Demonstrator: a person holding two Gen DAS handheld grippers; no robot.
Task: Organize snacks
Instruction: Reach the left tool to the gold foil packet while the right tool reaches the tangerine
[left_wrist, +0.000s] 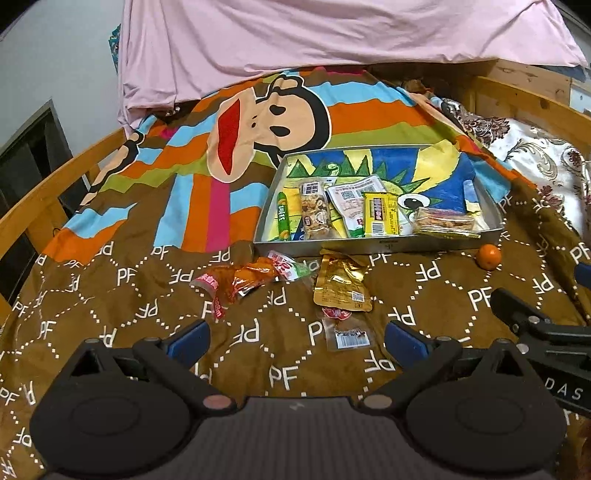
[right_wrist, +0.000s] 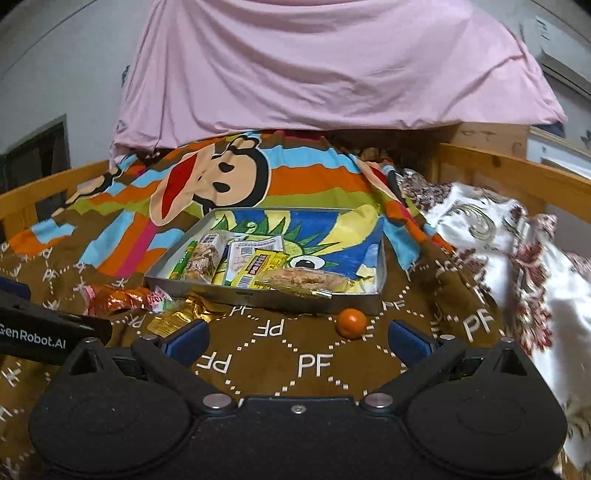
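Left gripper (left_wrist: 295, 338): fingers wide, holding nothing, hovering over the brown blanket (left_wrist: 424, 295) on the bed. Right gripper (right_wrist: 295, 338): fingers wide as well, empty, aimed toward the tray.

Metal tray (left_wrist: 376, 245) on the blanket, near the monkey print (left_wrist: 273, 110). Inside, side by side: green stick (left_wrist: 282, 216), nut bar (left_wrist: 314, 214), white packet (left_wrist: 351, 201), yellow packet (left_wrist: 380, 214), clear cracker pack (left_wrist: 445, 221) at the right.

Loose on the blanket, just in front of the tray: orange wrappers (left_wrist: 240, 282), red-green packet (left_wrist: 288, 267), gold pouch (left_wrist: 341, 288), clear packet (left_wrist: 345, 328) touching the pouch's near edge. Tangerine (right_wrist: 352, 323) beside the tray's front right corner, between the right gripper's fingers in the right wrist view.

Pink sheet (right_wrist: 332, 66) hanging behind.
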